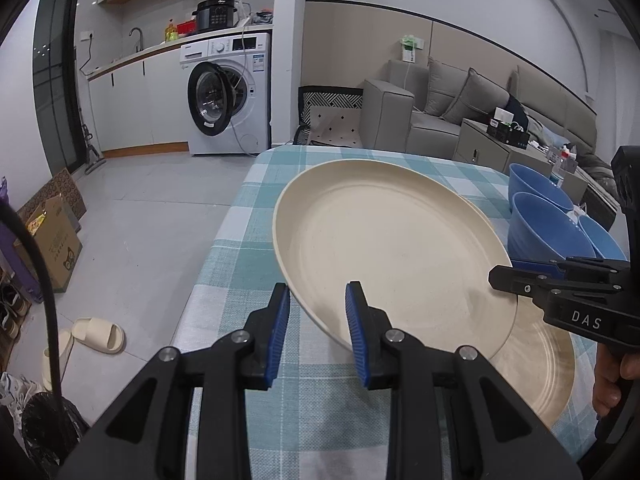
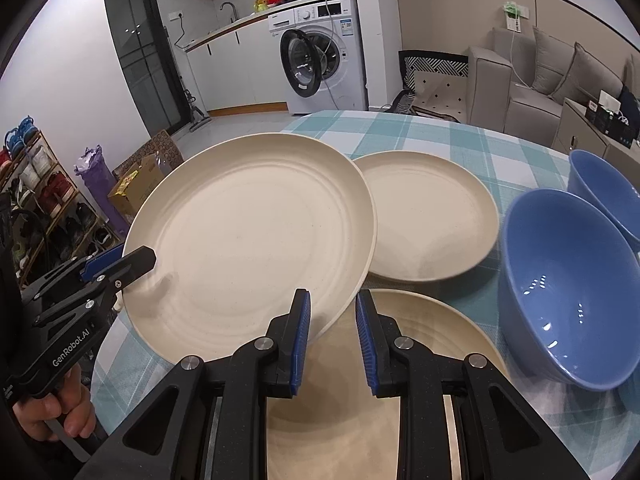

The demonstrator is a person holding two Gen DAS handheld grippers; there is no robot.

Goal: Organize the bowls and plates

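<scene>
A large cream plate (image 1: 384, 248) (image 2: 248, 248) is held tilted above the checked tablecloth. My left gripper (image 1: 318, 312) straddles its near rim, jaws a little apart, one finger above and one below. My right gripper (image 2: 332, 320) straddles its other rim, also a little apart; its fingers (image 1: 520, 282) show in the left wrist view. A second cream plate (image 2: 428, 220) lies flat behind. A third cream plate (image 2: 424, 340) (image 1: 540, 364) lies under the held one. Blue bowls (image 2: 568, 288) (image 1: 548, 236) stand at the right.
The table (image 1: 248, 216) has a teal checked cloth; its left edge drops to the floor. A second blue bowl (image 2: 600, 188) stands behind the first. A washing machine (image 1: 228, 96), a sofa (image 1: 460, 100), boxes and slippers (image 1: 96, 336) stand around the room.
</scene>
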